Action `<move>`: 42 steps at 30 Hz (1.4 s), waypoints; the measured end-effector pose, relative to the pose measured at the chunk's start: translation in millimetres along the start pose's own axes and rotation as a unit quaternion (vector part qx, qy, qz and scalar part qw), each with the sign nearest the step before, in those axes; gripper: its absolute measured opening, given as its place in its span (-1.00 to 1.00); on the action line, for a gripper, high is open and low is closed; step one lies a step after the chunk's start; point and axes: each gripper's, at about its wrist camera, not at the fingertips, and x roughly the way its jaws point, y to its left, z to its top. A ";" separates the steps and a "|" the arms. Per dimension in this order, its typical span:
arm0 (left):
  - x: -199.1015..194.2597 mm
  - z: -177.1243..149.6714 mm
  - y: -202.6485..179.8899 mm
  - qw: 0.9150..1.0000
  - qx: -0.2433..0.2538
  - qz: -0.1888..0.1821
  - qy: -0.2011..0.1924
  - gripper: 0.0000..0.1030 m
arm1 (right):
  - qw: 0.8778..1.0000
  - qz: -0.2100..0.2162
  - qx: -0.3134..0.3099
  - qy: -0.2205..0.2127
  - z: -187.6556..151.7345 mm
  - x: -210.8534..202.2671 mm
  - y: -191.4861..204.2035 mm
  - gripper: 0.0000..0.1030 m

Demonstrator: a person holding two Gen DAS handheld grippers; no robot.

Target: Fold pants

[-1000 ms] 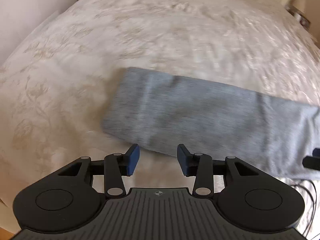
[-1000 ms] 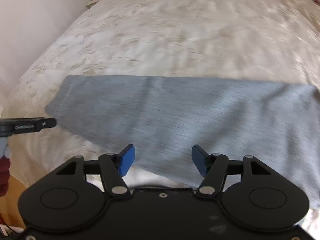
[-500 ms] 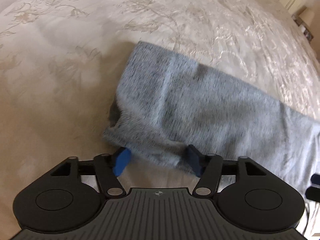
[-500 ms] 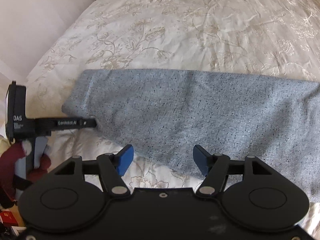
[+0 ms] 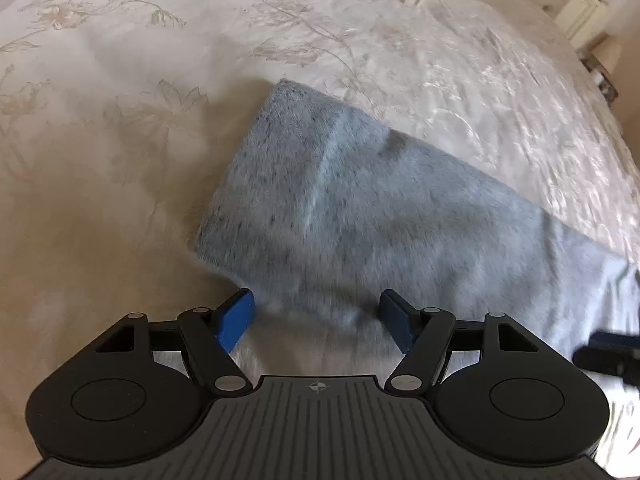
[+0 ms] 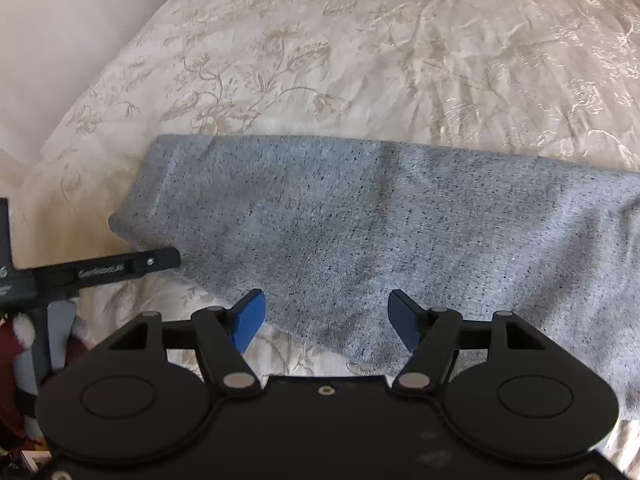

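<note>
Grey speckled pants [image 5: 380, 220] lie folded lengthwise in a long band on the bedspread, hem end at the left [image 6: 136, 208]. My left gripper [image 5: 316, 304] points down at the near corner of that end. Its blue pads stand wide apart, with the cloth's near edge between them but not pinched. My right gripper [image 6: 326, 302] is open over the near edge further along the band, also pressing nothing. The left gripper's finger [image 6: 120, 268] shows at the hem in the right wrist view. The right gripper [image 5: 608, 348] shows at the edge of the left wrist view.
A cream floral bedspread [image 6: 360, 60] covers the bed all around the pants. A pale wall [image 6: 60, 40] runs along its left side. A headboard and nightstand [image 5: 580, 0] stand at the far right. A dark red sleeve [image 6: 12, 344] is at the bed's near edge.
The left gripper's jaws have spread much wider and it has dropped down close to the hem corner. The right gripper has shifted sideways along the pants' near edge, still open.
</note>
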 end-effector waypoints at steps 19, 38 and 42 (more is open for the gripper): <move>0.4 36.3 4.1 0.997 -0.048 -0.018 -0.053 -0.55 | 0.999 -0.047 0.015 -0.019 52.1 46.4 -14.5 -0.82; -100.4 41.7 -121.5 0.976 0.105 -0.057 -0.184 -0.59 | 0.995 0.014 0.084 -0.049 45.6 43.4 -69.1 -0.63; -113.4 24.6 -185.8 0.963 0.156 -0.083 -0.204 -0.59 | 0.992 0.035 0.103 -0.056 30.8 15.2 -103.2 -0.63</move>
